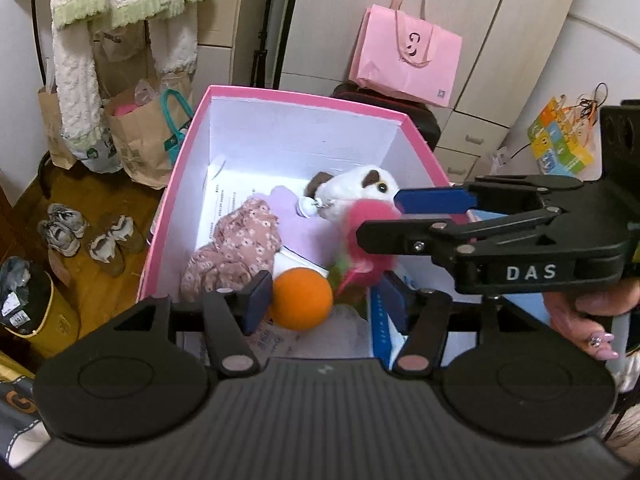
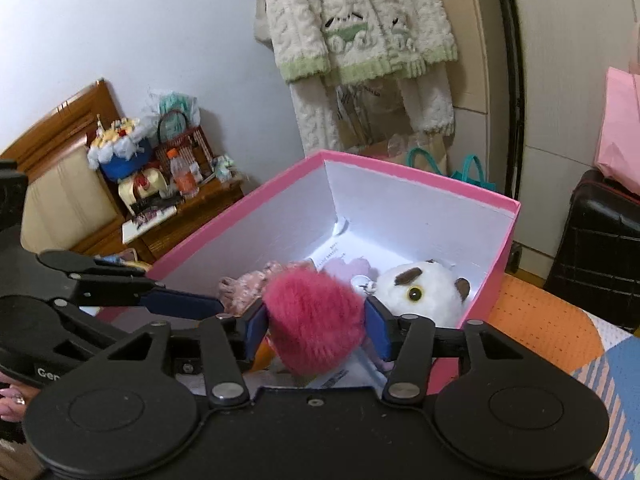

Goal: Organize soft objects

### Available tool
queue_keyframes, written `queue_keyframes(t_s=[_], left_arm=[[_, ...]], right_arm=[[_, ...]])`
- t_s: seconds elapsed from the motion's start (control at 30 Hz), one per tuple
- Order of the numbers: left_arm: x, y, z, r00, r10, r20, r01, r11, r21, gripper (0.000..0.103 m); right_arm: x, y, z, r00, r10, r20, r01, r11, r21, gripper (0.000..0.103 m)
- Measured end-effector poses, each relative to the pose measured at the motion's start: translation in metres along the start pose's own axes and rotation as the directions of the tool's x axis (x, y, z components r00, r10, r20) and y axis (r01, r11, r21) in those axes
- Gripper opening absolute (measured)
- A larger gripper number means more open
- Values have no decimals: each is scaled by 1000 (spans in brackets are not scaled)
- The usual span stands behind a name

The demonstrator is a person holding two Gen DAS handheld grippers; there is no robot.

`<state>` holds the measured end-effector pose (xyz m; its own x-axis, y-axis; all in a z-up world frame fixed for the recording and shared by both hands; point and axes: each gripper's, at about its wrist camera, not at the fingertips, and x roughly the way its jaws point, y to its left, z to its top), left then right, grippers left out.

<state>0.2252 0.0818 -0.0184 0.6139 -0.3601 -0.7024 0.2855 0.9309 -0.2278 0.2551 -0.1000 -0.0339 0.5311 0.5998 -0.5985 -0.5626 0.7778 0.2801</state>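
The left gripper (image 1: 320, 300) hovers nearest, jaws released, above one round felt-like orange ball (image 1: 303, 298). The right gripper (image 2: 316, 326) is clenched on one fluffy magenta pompom (image 2: 316, 320) over the near part of one pink cardboard box (image 1: 280, 94). Farther inside lie a crumpled floral cloth (image 1: 236, 252), then one white plush animal (image 1: 360, 188) far right.

pink fluffy toy (image 2: 316, 328) hiding orange ball (image 2: 262, 354) (mostly), lettering blurred
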Motion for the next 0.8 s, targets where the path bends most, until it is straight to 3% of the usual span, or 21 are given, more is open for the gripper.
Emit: queue_keyframes(t_s=[0.3, 0.67, 0.73, 0.8], left_arm=[[-34, -10, -10, 998, 23, 50, -24, 1000, 10, 73], [-84, -37, -31, 992, 39, 123, -46, 997, 59, 80], [-97, -46, -39, 987, 18, 161, -34, 995, 93, 86], [-109, -54, -49, 981, -5, 194, -19, 992, 122, 90]], right_arm=[[-43, 11, -14, 995, -66, 77, 67, 998, -8, 63], [-94, 30, -40, 982, -150, 113, 155, 987, -40, 64], [-103, 38, -45, 979, -166, 122, 175, 982, -76, 77], [-112, 47, -53, 970, -199, 141, 216, 969, -118, 81]])
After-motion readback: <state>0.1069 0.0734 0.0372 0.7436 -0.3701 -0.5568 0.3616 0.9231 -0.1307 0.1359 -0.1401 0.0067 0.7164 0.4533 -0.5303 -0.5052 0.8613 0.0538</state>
